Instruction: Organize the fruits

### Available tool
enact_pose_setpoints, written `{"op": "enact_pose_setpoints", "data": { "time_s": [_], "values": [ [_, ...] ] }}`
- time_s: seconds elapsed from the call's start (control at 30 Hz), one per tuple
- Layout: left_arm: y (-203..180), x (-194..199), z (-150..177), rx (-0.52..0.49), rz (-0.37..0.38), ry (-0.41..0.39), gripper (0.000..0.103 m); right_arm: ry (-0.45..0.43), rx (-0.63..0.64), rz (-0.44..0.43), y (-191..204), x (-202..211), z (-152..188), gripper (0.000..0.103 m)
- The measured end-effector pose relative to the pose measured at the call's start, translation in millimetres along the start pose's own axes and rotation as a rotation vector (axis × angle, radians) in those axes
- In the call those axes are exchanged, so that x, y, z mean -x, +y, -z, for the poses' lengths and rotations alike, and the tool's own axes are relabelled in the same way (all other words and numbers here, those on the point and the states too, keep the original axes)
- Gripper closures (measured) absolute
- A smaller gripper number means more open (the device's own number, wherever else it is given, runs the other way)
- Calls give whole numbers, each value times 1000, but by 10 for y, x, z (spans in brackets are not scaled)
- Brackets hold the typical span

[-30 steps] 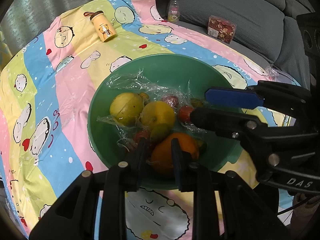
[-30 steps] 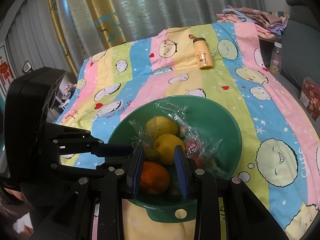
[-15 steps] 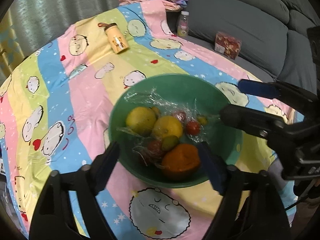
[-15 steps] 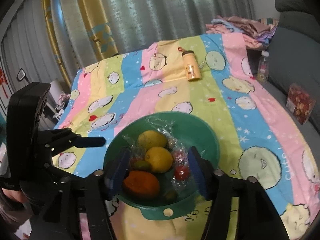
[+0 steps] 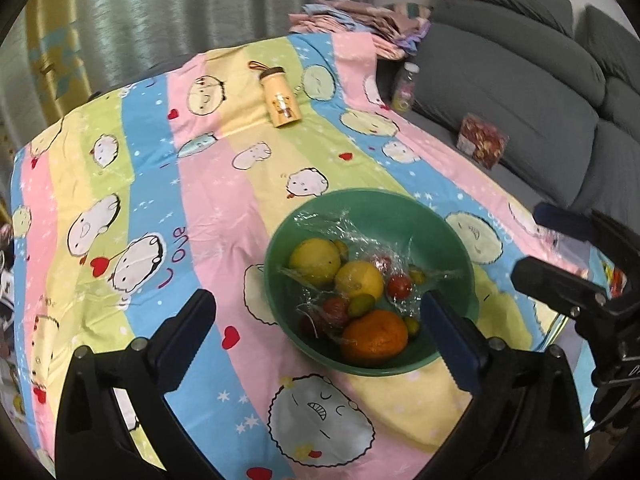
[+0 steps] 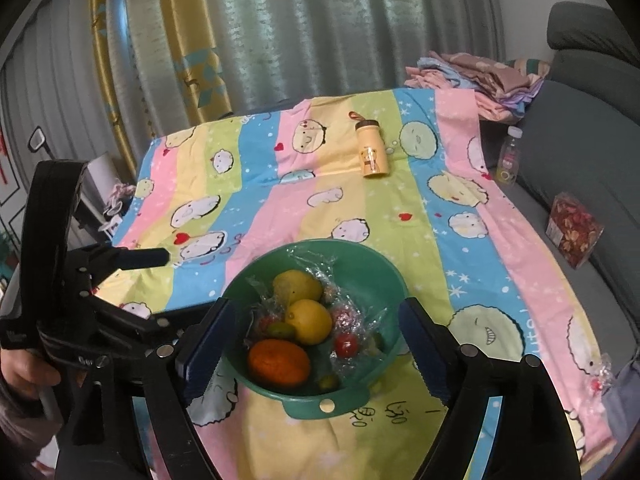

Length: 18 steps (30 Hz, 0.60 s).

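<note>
A green bowl [image 5: 440, 216] [image 6: 384, 268] sits on the striped cartoon tablecloth. It holds an orange [image 5: 374, 336] [image 6: 279, 362], two lemons [image 5: 316, 261] [image 6: 308, 321], small red tomatoes [image 5: 399, 286] [image 6: 346, 345], small green fruits and crumpled clear plastic wrap [image 5: 328, 220]. My left gripper [image 5: 320, 340] is open and empty, raised above and in front of the bowl. My right gripper [image 6: 316, 348] is open and empty, also raised over the bowl's near side. Each gripper shows at the edge of the other's view.
A yellow bottle [image 5: 280, 100] [image 6: 372, 154] lies on the cloth at the far side. A grey sofa [image 5: 520, 92] on the right carries a clear drink bottle [image 5: 404, 86], a red snack box [image 5: 482, 146] and folded clothes [image 6: 480, 76]. Curtains hang behind the table.
Both grippers have opened from nearly shut and pulled back and up from the bowl. The orange that stood between the left jaws now lies free in the bowl.
</note>
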<state>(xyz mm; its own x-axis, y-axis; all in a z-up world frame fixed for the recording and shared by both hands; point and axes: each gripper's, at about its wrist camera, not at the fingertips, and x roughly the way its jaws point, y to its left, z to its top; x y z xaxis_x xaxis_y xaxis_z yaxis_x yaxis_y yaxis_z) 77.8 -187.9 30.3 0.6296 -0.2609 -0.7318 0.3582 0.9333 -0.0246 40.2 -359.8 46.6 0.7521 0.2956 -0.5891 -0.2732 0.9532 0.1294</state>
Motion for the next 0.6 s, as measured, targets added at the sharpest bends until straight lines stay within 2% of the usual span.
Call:
{"op": "enact_pose_setpoints", "data": {
  "time_s": [0.1,0.27,0.6],
  "values": [
    [15,44,-1,14,-63,15,0,-3,8,4,17,49,-11,17],
    [58,120,31,50,-31,4,0,6,23,0,87,50,-7,17],
    [128,183,40,68,-75,-5,0,29,41,-27,211,-37,25,16]
  ]
}}
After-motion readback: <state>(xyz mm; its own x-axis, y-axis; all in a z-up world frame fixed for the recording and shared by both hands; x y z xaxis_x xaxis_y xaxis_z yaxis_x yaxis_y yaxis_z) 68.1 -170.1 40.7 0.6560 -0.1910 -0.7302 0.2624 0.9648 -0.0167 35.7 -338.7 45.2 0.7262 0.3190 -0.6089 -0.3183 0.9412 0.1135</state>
